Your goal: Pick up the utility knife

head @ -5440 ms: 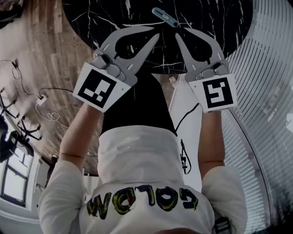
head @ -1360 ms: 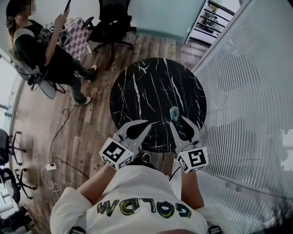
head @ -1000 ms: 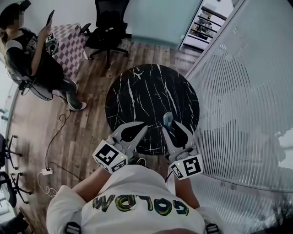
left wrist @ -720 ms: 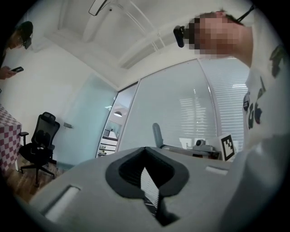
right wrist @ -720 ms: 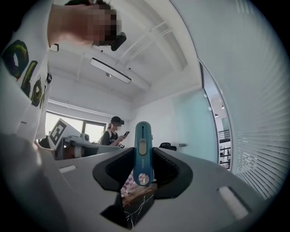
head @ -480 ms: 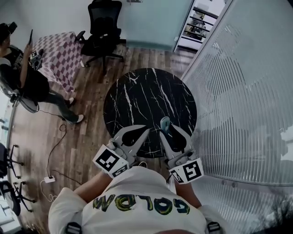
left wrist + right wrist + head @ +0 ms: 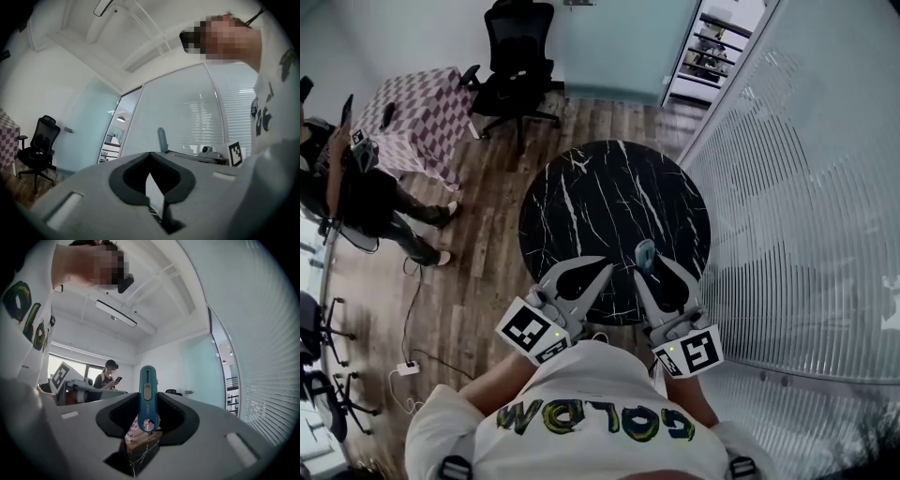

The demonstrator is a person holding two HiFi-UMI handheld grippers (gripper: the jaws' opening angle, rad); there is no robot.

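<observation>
Knife (image 7: 147,390) sits pinched between the right hand-held gripper's (image 7: 148,422) jaws, sticking out past their tips above the counter (image 7: 600,202); left hand-held gripper (image 7: 155,199) pressed together, empty.

Even, soft indoor light; strong fisheye bending with dark vignetted corners.
</observation>
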